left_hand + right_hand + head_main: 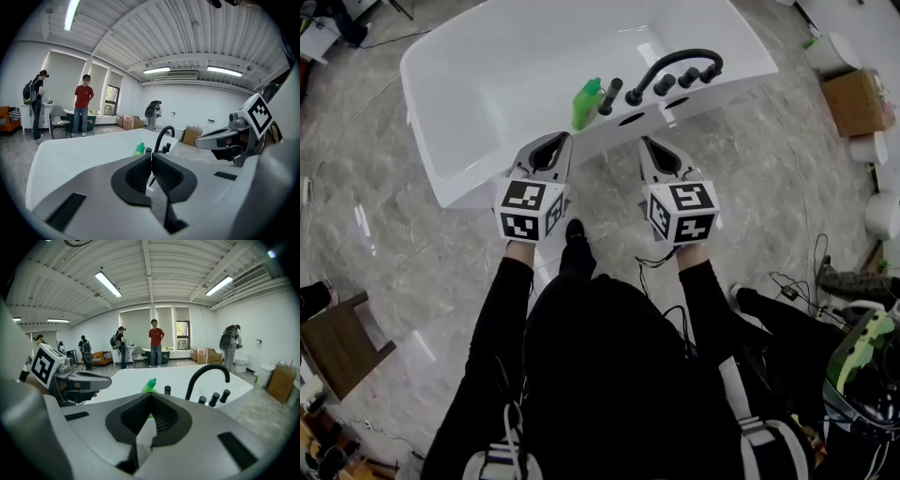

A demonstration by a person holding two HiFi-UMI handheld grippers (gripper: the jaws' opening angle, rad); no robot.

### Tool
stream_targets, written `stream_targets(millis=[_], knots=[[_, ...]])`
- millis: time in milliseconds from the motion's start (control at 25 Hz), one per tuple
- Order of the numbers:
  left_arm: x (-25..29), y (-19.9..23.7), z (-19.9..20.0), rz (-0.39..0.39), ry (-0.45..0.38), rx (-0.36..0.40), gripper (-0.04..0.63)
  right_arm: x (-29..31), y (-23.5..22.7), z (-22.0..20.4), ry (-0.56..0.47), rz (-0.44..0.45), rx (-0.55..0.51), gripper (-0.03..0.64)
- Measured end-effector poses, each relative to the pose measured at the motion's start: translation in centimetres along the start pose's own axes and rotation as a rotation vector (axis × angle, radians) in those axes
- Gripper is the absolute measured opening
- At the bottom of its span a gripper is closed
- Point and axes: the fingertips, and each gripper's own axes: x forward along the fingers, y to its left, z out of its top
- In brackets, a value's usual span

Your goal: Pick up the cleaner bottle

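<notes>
Left tongs [560, 139], right tongs [645, 142] closed, empty; cleaner bottle [586, 103] on bathtub [487, 75] rim

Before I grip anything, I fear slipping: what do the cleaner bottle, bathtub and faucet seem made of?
Cleaner bottle: likely plastic, uniform bright green.
Bathtub: glossy white, probably acrylic or enamel, showing bright highlights.
Faucet: apparently metal, matte black, little glare.

The bathtub [469, 112] is smooth, glossy white; its faucet [673, 62] is matt black. The cleaner bottle [587, 103] is green plastic. The floor [403, 253] is polished, marble-patterned.
</notes>
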Motion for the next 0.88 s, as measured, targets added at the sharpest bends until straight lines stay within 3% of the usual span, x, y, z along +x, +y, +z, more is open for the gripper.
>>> stream_targets(millis=[360,640,880], knots=[[2.5,1.7,0.3,-0.05,0.023,0.013,0.011,2.5,-0.8,0.7,0.029,-0.026,-0.007,0.002],[4.2,2.5,-0.3,-0.068,0.047,0.034,0.109,3.3,-0.9,0.4,0.051,-0.033,-0.02,0.002],[5.9,3.2,-2.3,-0.052,0.07,0.043,0.231,4.2,-1.7,-1.1,0.082,-0.035,-0.023,0.002]])
